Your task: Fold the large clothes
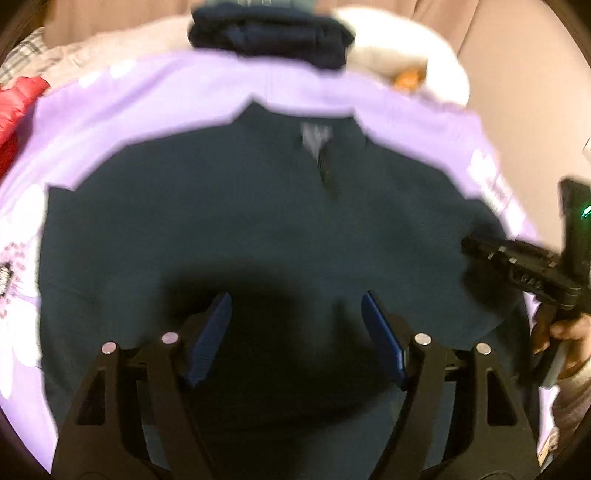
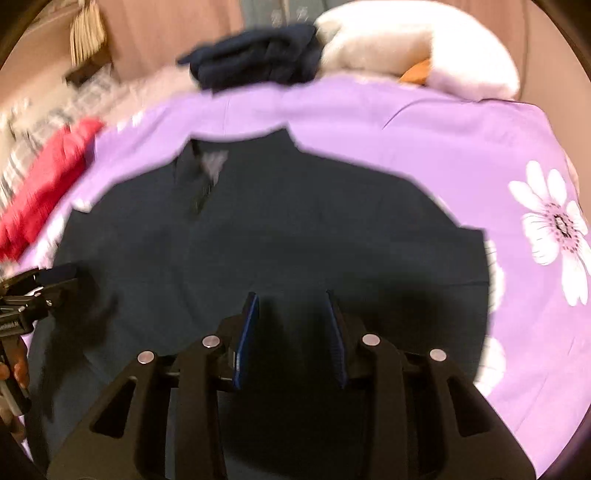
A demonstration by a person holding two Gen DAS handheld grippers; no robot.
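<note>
Both views are motion-blurred; fine detail is not readable.

Left tongs [image 1: 295, 314]: jaws stand wide apart, blue pads [image 1: 212, 332] facing each other with only dark fabric visible between them. Nothing is gripped. They hover above the lower middle of the garment.

Right tongs [image 2: 291, 314]: jaws are parted to a moderate gap, narrower than the left pair. No cloth is seen pinched between the pads [image 2: 248, 332]; whether the tips touch the fabric below cannot be told. In the left wrist view the right tongs [image 1: 476, 247] appear at the far right, over the garment's right edge, held by a hand [image 1: 565, 336].

Garment: a dark teal top [image 1: 240, 229] lies spread flat, directly ahead of and beneath both tongs. Its collar, with a short zip and a grey label [image 1: 314, 134], lies at the far end from the tongs. A sleeve corner projects to the left of the left tongs.

Support: the garment rests on a lilac bed sheet [image 1: 166, 96] printed with white flowers [image 2: 557, 229], one to the right of the right tongs.

Beyond the collar: a stack of dark navy clothes [image 1: 269, 35], with a white pillow [image 2: 413, 40] beside it to the right. A red padded item [image 1: 18, 107] lies far left of the left tongs.
</note>
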